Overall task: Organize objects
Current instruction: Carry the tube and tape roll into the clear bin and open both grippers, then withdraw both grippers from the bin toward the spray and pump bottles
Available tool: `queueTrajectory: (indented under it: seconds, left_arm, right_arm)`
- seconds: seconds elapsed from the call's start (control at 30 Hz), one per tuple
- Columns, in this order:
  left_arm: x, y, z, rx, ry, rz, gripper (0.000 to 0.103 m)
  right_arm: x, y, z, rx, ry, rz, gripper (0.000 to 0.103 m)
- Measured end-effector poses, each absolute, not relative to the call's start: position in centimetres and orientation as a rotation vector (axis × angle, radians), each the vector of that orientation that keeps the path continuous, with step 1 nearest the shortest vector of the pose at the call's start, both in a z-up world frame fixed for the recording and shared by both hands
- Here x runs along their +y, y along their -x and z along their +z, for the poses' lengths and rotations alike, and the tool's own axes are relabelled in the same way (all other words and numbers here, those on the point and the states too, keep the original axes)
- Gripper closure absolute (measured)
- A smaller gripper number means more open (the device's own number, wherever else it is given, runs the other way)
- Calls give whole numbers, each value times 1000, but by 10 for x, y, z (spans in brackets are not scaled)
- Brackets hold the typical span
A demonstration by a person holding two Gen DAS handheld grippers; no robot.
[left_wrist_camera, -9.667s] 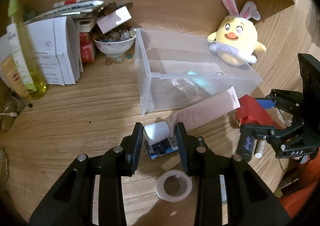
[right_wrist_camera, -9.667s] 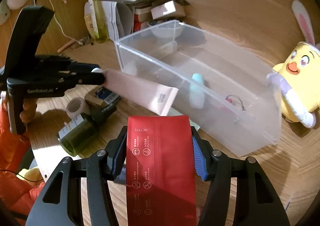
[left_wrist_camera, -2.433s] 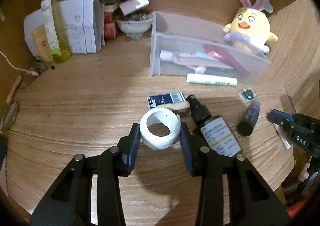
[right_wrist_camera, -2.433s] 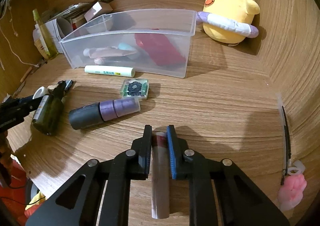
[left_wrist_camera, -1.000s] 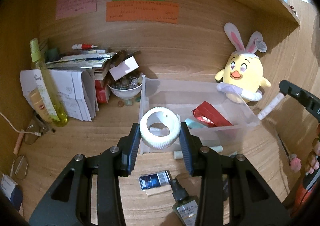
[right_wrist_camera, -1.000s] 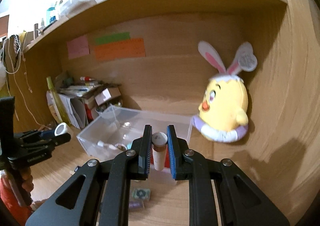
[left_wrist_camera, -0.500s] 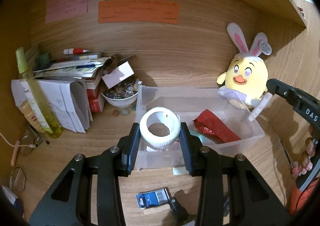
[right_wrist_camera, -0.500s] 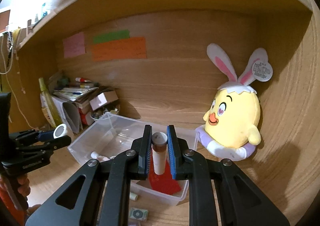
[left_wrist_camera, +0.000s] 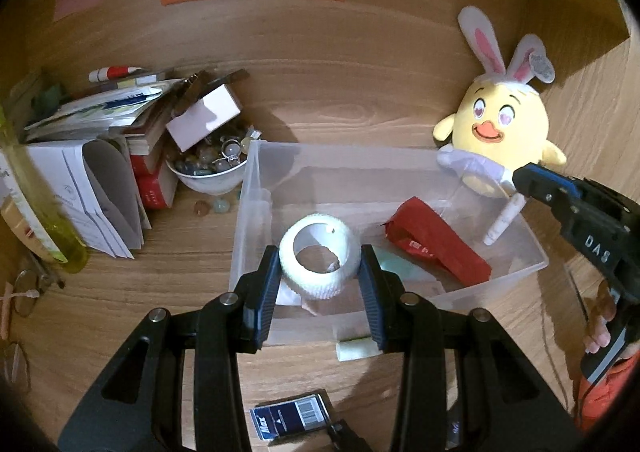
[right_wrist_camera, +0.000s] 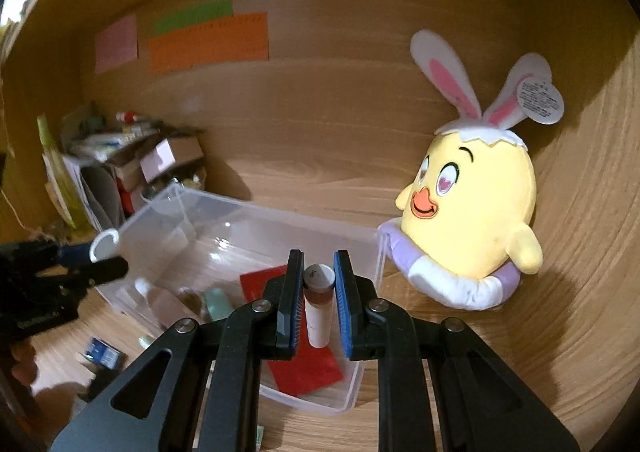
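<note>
My left gripper is shut on a white tape roll and holds it over the left part of a clear plastic bin. My right gripper is shut on a small white tube with a brown band and holds it above the bin's right end. The tube also shows in the left wrist view, held by the right gripper. In the bin lie a red pouch and pale tubes. The left gripper with the roll shows in the right wrist view.
A yellow bunny-eared plush sits behind the bin's right end. A bowl of beads, books, papers and a yellow-green bottle crowd the left. A blue box and a pale tube lie in front of the bin.
Both grippers have moved closer to the bin with their loads. The tape roll now hangs over the bin's left part and the tube over its right end.
</note>
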State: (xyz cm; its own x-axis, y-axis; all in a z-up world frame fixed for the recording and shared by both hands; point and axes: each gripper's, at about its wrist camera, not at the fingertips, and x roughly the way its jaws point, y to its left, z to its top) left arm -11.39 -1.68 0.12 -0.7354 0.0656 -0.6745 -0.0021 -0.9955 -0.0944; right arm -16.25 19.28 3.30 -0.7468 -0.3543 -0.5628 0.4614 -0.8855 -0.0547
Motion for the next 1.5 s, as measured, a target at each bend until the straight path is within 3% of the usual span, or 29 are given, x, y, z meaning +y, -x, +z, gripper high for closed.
queueTrajectory:
  seconds: [0.23, 0.5, 0.57, 0.63, 0.83, 1.17, 1.5]
  left_arm:
    - [-19, 125, -8, -125, 1165, 2877, 64]
    - [-11, 123, -8, -77, 1161, 2871, 64]
    - [-9, 122, -6, -65, 1155, 2871, 61]
    - [-8, 120, -4, -57, 1146, 2871, 54]
    - [-4, 110, 6, -46, 1095, 2886, 44]
    - [4, 83, 26, 7, 989, 2947, 19]
    - [1, 58, 26, -32, 993, 2949, 11]
  right_arm:
    - [163, 160, 13, 443, -795, -2532, 89]
    - [143, 160, 7, 425, -815, -2462, 89]
    - [141, 163, 6, 391, -843, -2434, 84]
    - [140, 164, 5, 360, -864, -2413, 68]
    - [139, 153, 13, 384, -804, -2436, 49]
    - [151, 136, 28, 365, -741, -2472, 29]
    - [174, 117, 30, 334, -763, -2471, 21]
